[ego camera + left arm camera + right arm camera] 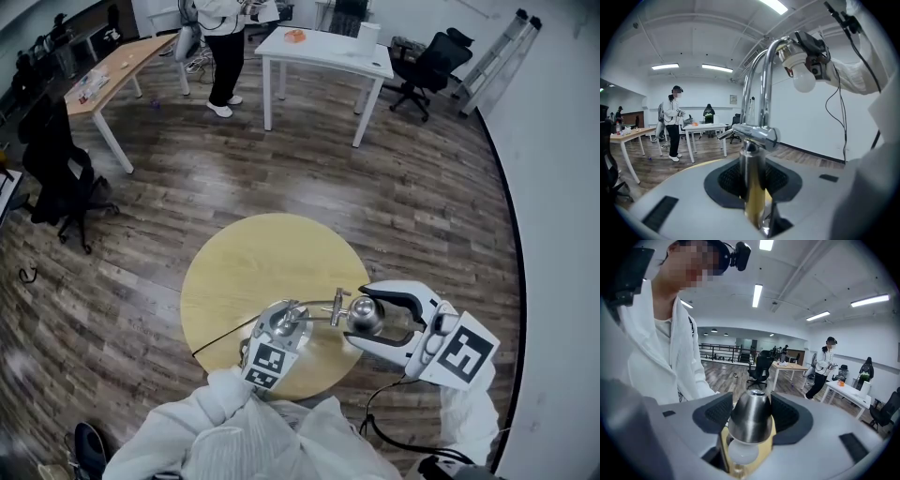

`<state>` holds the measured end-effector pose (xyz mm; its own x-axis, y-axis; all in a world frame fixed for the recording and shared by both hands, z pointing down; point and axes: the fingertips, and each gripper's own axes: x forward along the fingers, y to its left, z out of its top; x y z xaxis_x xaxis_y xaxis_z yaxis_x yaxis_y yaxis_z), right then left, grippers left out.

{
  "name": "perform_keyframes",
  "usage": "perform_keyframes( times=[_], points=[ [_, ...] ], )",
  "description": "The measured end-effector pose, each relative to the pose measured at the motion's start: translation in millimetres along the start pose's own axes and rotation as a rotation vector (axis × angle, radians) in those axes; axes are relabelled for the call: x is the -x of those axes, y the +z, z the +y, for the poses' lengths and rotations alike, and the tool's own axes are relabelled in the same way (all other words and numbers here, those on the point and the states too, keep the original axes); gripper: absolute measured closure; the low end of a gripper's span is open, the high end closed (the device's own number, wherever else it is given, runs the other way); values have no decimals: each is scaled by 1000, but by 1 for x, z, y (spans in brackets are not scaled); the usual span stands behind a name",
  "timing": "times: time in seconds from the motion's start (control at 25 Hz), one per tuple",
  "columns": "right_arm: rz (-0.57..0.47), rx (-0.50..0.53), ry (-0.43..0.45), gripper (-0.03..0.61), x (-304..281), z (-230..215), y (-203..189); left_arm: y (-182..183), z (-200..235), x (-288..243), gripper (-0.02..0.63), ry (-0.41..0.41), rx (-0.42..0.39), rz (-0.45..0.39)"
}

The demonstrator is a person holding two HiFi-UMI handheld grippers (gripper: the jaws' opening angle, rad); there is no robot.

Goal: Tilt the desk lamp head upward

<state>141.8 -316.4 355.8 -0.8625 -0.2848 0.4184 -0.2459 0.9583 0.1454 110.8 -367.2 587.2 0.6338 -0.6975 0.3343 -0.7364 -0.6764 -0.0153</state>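
**One desk lamp (336, 307), gripped twice**

Head view: we count one lamp standing on one round table (253, 253), near its edge. Left gripper view: our left gripper (751, 180) pinches its one chrome post (750, 159). Right gripper view: our right gripper (749, 425) clamps the one lamp head (750, 416), one bulb (742, 452) at its mouth

Round table (253, 258) (pale wood) carries a desk lamp (364, 315).

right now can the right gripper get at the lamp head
Likely yes: the lamp head already sits between the jaws of the right gripper, pads seemingly on its shade, nothing in between.
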Motion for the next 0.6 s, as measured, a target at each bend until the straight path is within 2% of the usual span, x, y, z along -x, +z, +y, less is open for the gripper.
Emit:
perform_keyframes(
  times=[0.6],
  points=[
    [269, 65, 61, 310, -45, 5, 41, 2, 1, 5, 523, -8, 1, -23]
  ],
)
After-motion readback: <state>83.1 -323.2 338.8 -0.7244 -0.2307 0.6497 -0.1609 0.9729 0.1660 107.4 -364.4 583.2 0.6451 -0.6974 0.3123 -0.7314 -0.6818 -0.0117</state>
